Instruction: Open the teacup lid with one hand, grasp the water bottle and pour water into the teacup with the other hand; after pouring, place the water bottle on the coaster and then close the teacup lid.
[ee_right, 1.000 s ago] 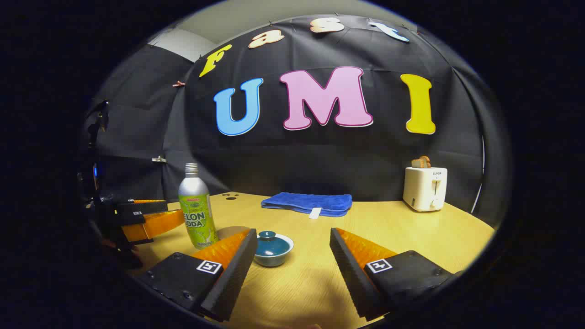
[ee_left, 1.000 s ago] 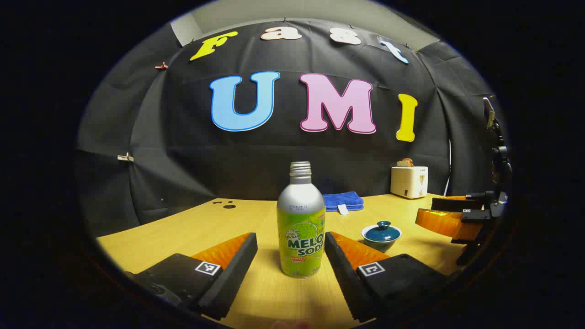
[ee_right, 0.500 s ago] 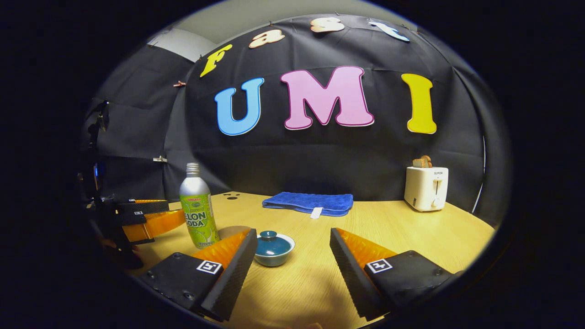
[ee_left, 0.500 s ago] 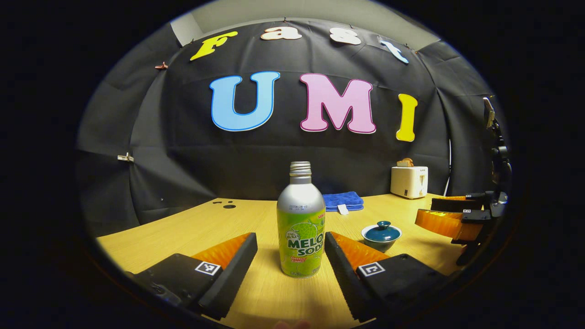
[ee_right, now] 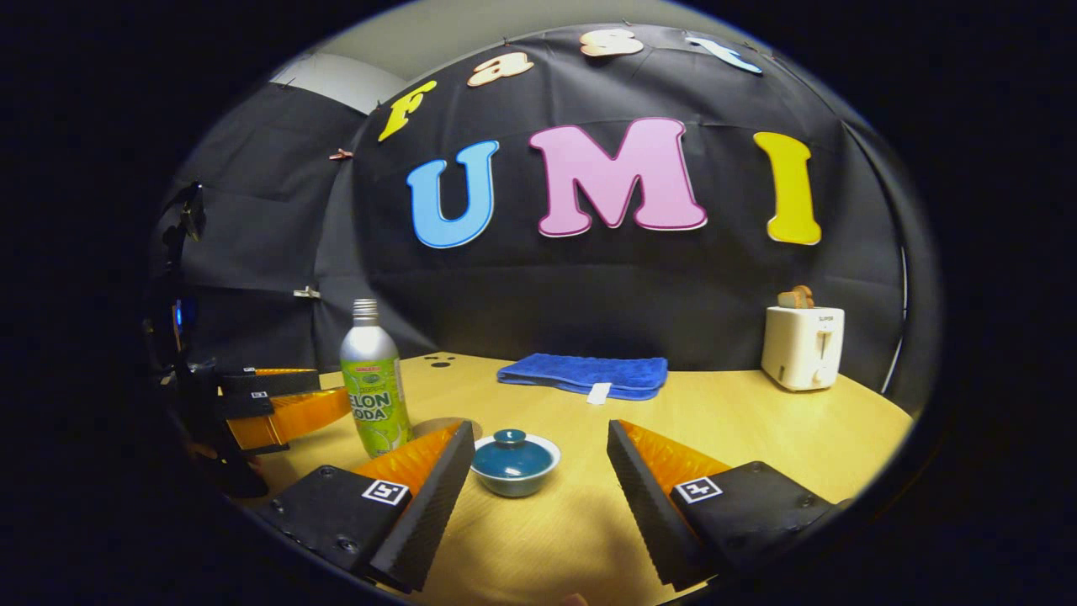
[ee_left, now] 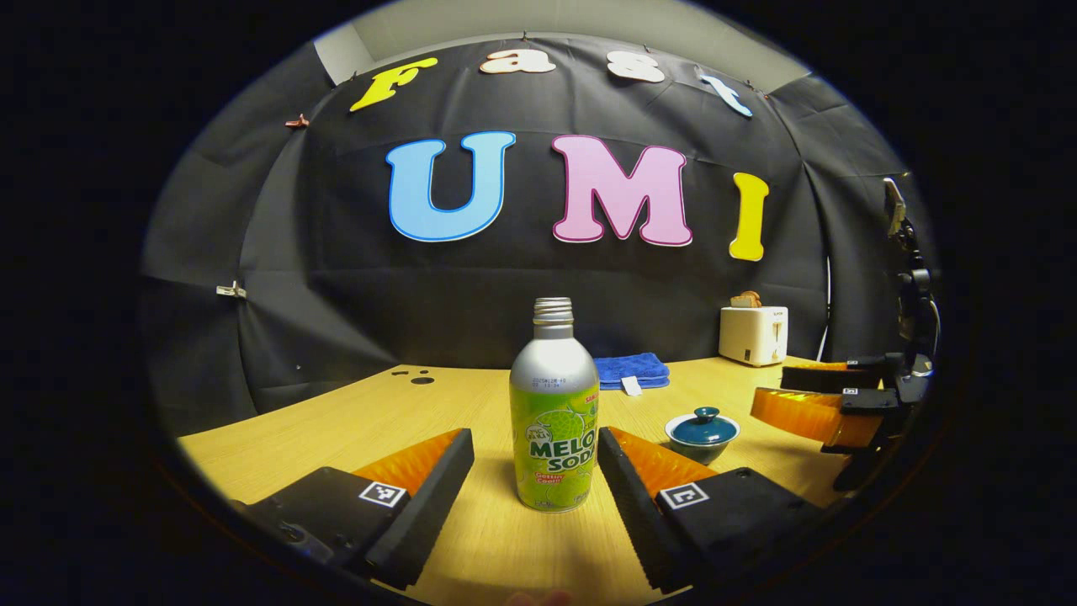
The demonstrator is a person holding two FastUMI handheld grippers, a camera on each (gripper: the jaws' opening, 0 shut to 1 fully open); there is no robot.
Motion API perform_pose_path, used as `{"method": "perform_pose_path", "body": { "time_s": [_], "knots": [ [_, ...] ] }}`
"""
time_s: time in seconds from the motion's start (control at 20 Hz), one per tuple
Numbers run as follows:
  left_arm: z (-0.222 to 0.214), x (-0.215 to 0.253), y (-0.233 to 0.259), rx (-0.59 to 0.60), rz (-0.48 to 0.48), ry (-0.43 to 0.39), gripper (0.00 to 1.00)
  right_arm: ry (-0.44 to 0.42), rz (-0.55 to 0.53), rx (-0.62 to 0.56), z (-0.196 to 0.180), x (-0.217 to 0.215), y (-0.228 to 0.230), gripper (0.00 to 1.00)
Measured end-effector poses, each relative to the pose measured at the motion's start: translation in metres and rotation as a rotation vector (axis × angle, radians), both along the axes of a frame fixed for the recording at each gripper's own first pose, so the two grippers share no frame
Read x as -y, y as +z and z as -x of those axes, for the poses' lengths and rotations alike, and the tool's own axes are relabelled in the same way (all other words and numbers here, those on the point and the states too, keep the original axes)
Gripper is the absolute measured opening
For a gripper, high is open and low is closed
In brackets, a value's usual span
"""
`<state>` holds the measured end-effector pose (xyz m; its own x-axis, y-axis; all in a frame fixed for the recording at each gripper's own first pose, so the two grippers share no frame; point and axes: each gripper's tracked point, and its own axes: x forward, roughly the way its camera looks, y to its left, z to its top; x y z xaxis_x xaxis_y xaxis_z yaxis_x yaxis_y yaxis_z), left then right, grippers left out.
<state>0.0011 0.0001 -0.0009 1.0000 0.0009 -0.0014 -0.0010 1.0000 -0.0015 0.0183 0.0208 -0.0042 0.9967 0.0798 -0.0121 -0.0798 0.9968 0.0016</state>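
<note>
Bare table (ee_right: 715, 421) lies right of the teacup (ee_right: 514, 463); the water bottle (ee_right: 375, 391) stands near its left.

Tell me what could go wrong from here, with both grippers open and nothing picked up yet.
1. The water bottle stands tall, narrow and uncapped between the left gripper fingers; an off-centre closing could tip and spill it.
2. The teacup lid has a small knob; the right gripper, lined up with it but not yet over it, may slip off or drag the cup.
3. The coaster sits close behind the bottle, partly hidden, so placing may miss.
</note>
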Motion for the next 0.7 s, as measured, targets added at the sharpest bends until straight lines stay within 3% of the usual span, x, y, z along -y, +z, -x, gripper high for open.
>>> {"method": "perform_pose_path", "body": {
  "time_s": [0.35,0.55,0.7],
  "knots": [
    [0.000,0.000,0.001,0.001,0.000,-0.001,0.94,0.027,0.019,-0.158,-0.035,-0.017,-0.026,0.99],
    [0.000,0.000,-0.002,0.002,0.000,-0.001,0.94,0.020,0.027,-0.147,-0.049,-0.019,-0.025,0.98],
    [0.000,0.000,-0.001,0.002,0.000,-0.001,0.94,0.017,0.051,-0.177,-0.055,-0.021,-0.031,0.85]
  ]
}}
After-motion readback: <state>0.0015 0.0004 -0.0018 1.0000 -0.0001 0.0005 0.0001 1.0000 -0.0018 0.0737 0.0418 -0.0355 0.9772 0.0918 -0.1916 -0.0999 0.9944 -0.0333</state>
